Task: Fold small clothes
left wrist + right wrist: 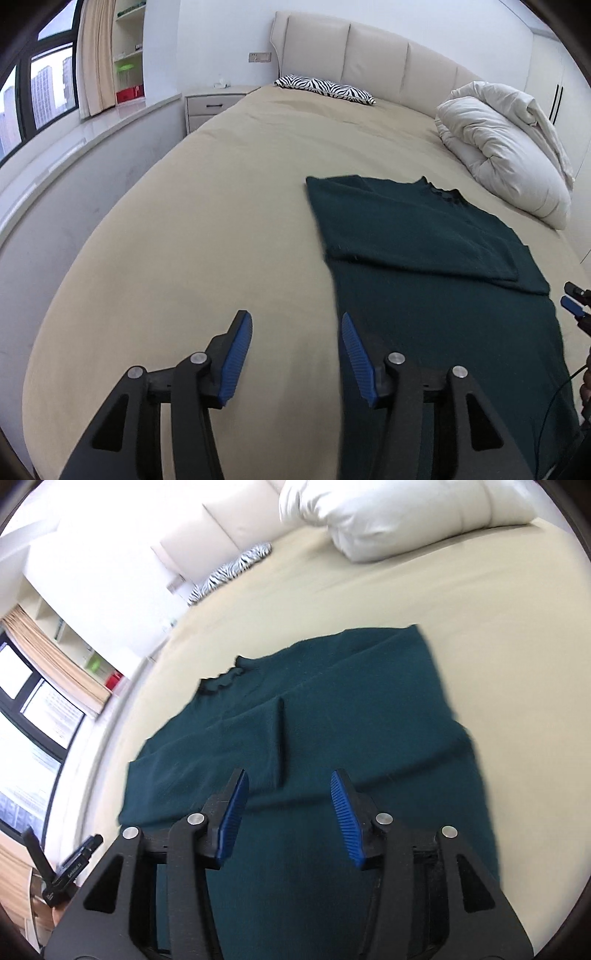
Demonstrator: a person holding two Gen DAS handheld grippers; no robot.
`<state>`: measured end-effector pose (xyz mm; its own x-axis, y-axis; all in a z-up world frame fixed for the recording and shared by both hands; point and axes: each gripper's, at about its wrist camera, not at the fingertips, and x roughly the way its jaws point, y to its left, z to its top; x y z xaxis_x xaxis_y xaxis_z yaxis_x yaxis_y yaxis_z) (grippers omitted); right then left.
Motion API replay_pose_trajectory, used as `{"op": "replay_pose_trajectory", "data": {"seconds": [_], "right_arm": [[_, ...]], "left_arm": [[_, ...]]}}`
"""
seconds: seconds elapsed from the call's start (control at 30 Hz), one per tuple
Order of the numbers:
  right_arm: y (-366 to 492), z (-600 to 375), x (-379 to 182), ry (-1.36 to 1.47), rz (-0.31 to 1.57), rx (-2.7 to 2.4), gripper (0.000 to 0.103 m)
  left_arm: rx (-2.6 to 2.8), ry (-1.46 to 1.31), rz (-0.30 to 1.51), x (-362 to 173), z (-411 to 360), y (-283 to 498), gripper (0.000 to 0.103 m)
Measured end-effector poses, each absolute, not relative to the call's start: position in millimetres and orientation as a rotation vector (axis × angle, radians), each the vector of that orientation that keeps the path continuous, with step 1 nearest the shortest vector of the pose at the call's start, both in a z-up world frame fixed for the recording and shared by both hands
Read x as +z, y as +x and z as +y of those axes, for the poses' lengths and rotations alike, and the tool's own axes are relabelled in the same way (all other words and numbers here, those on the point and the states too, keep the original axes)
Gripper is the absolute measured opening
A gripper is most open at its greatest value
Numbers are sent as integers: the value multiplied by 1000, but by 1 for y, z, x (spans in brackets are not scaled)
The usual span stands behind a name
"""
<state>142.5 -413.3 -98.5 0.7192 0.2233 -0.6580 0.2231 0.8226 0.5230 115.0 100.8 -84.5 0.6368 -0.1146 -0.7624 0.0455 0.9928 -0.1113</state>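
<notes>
A dark green sweater (424, 229) of fuzzy, matt knit lies on a smooth, matt beige bed sheet (221, 206). The headboard (369, 51) looks like padded cream leather, faintly glossy. Each tool has ribbed blue pads (232, 812) on matt black plastic.

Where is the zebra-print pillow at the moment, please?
The zebra-print pillow lies at the head of the bed, against the cream headboard; in the left wrist view it is top centre, between the nightstand and the rolled duvet.
</notes>
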Motion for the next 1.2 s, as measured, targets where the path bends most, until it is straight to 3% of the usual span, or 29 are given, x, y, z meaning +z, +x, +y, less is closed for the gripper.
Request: {"op": "replay_pose_trajectory", "data": {"seconds": [0.13, 0.53, 0.77, 1.2], "right_arm": [[77, -411, -96, 632, 791, 28, 45], [-78, -436, -95, 639, 875, -10, 45], [-113, -464, -118, 746, 1011, -22, 45], [-123, -487, -132, 862, 1044, 11, 46]], "left_arm": [[-173, -184, 962, -99, 114, 62, 61], [-250, -334, 1067, -116, 134, -20, 61], [-326, -419, 1114, -121, 140, -30, 61], [-459, -639, 1220, -136, 154, -39, 61]]}}
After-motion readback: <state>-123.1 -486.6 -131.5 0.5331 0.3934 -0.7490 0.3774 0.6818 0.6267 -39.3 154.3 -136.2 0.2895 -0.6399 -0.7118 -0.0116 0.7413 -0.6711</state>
